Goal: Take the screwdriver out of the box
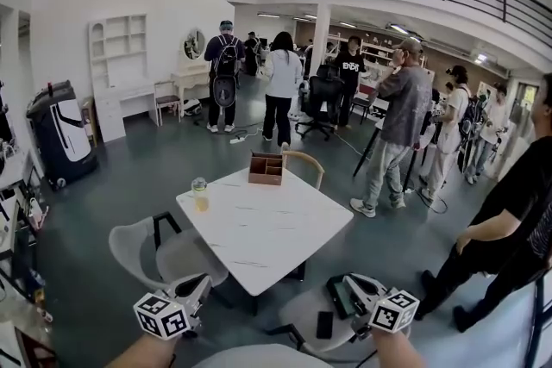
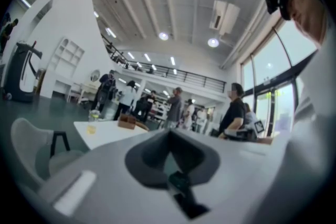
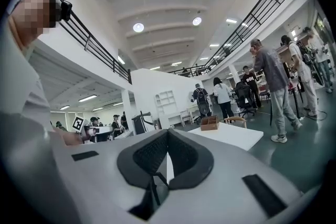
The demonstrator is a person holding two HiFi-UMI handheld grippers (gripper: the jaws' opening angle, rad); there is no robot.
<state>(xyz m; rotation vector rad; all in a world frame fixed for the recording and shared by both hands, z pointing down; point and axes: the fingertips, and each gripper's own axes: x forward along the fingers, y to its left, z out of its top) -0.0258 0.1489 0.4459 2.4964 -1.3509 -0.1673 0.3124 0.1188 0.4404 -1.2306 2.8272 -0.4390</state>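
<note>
- The box point(image 1: 266, 169) at the far side of the table point(image 1: 259, 237) is too small to tell what lies in it (only its dividers show).
- The left gripper point(image 1: 197, 284) and right gripper point(image 1: 345, 287) sit low in the head view; the arms behind them are cut by the bottom edge.
- A person point(image 1: 509, 228) is cut off by the right edge.
- The left gripper's own view is blurred up close.

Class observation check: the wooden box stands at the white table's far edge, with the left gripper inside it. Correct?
No: the head view shows the left gripper short of the white table, outside the wooden box; the rest holds.
</note>
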